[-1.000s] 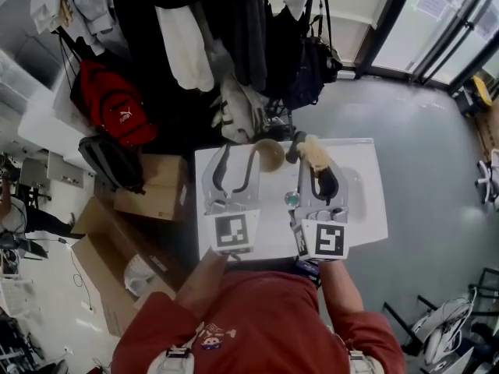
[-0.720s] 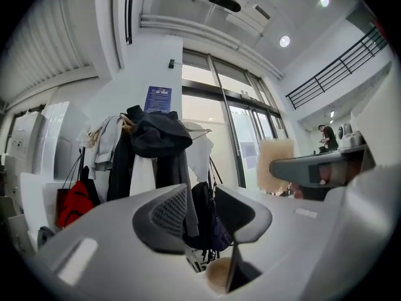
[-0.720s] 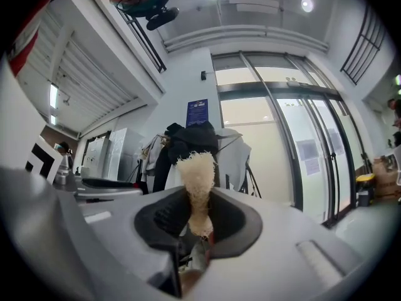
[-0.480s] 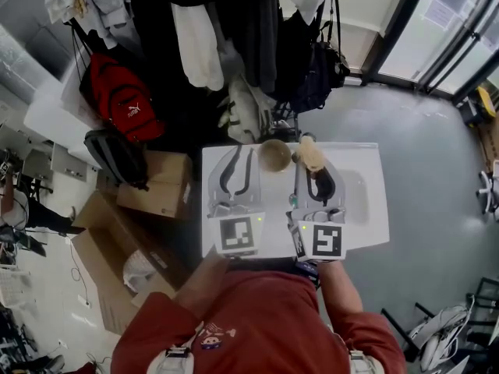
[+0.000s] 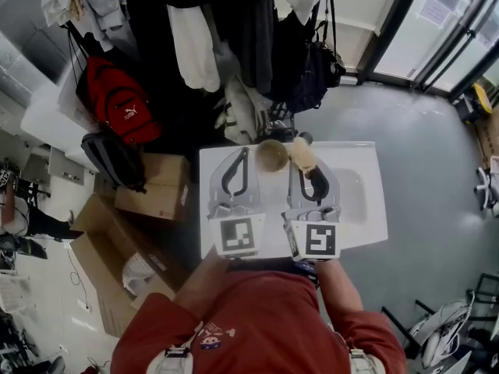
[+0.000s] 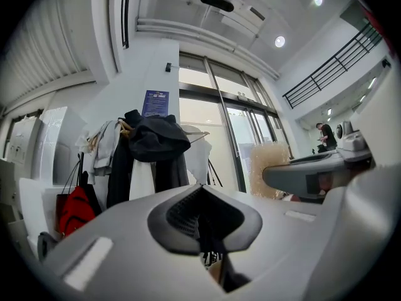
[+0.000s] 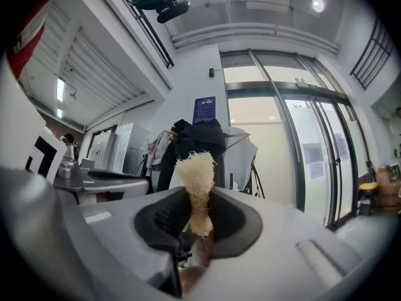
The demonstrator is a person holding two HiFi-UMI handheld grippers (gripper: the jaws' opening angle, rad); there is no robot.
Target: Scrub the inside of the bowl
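progress: scrubbing looks not begun | bowl (image 5: 272, 155) at far edge of surface (image 5: 355, 209) | left gripper (image 5: 242, 157) just left of it, jaws just closed, nothing between them | right gripper (image 5: 306, 171) clamps scrubber (image 5: 302, 154) beside bowl's right rim | to do: whole inside scrub
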